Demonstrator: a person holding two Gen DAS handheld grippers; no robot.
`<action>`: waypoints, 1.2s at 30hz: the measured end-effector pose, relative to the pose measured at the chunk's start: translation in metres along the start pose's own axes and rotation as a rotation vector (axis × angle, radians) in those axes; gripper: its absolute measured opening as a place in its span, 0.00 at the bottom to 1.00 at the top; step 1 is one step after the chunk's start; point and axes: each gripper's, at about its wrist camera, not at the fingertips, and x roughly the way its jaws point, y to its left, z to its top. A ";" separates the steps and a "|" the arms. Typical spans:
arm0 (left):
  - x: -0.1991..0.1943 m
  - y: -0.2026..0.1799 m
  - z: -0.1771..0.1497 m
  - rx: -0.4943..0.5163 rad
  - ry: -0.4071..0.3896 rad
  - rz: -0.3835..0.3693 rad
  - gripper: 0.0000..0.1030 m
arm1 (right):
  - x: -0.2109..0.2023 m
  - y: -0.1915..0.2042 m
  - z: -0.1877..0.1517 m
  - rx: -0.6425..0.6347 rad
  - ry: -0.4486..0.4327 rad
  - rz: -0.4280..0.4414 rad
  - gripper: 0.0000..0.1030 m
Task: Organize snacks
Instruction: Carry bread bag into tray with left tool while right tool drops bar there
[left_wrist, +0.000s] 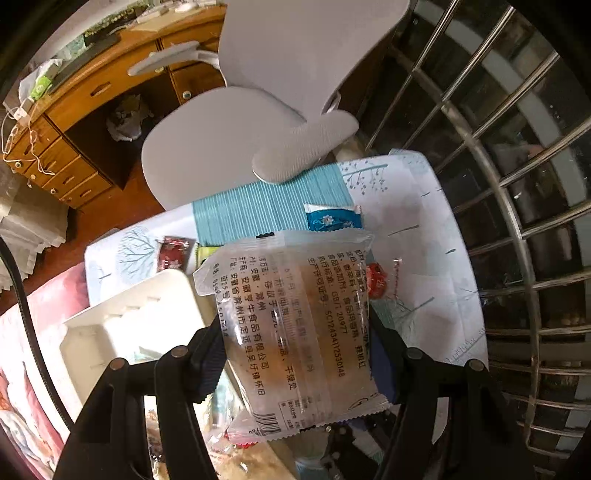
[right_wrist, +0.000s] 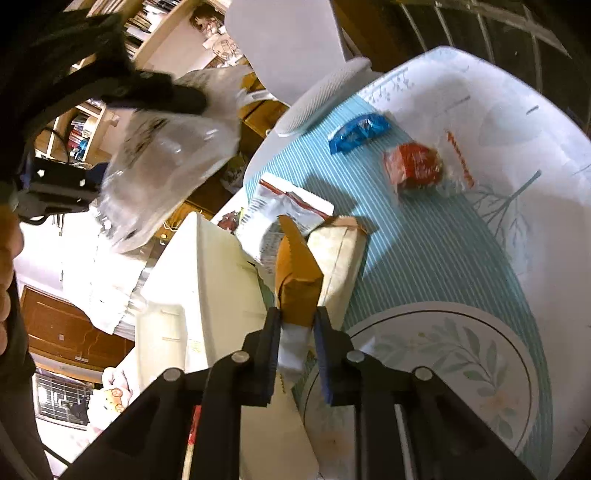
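Two handheld grippers work above a small tabletop (right_wrist: 491, 110) covered by a white cloth with a teal striped mat (right_wrist: 424, 236).

The left gripper (left_wrist: 295, 347) holds a clear cake packet (left_wrist: 295, 325) in the air, jaws closed on its sides near the lower half. The packet stands upright with printed Chinese text facing the camera. Below and left of it sits a white tray (left_wrist: 140, 314). In the right wrist view the same packet appears high at upper left, blurred.

The right gripper (right_wrist: 297, 332) has its jaws closed on the end of a brown packet (right_wrist: 297, 280), which stands up from the grip. Just beside it lies a cream packet (right_wrist: 340, 254), and behind that a white pouch (right_wrist: 280, 210) with a red strip. The tray rises just left of the brown packet.

Loose on the mat, well apart from both grippers: a blue sachet (right_wrist: 360, 134) and a red sweet (right_wrist: 415, 168) in clear wrap. A leaf-patterned plate (right_wrist: 461, 354) lies near the right gripper. A dark red sachet (left_wrist: 173, 254) lies near the tray's far corner.

Likely risks, as a judgement: the clear film looks slippery and soft, so the cake packet could slide out or be crushed if squeezed harder. The brown packet is held only by its end and could pivot or drop. With both grippers loaded close to the tray, they may bump each other or nudge the tray toward the tabletop edge.
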 end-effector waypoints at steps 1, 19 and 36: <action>-0.009 0.003 -0.004 0.000 -0.012 -0.008 0.63 | -0.004 0.003 -0.001 -0.002 -0.011 -0.009 0.16; -0.118 0.095 -0.106 -0.010 -0.178 -0.158 0.63 | -0.103 0.073 -0.039 -0.091 -0.304 -0.150 0.17; -0.115 0.181 -0.208 -0.001 -0.202 -0.146 0.64 | -0.092 0.151 -0.121 -0.120 -0.239 -0.095 0.17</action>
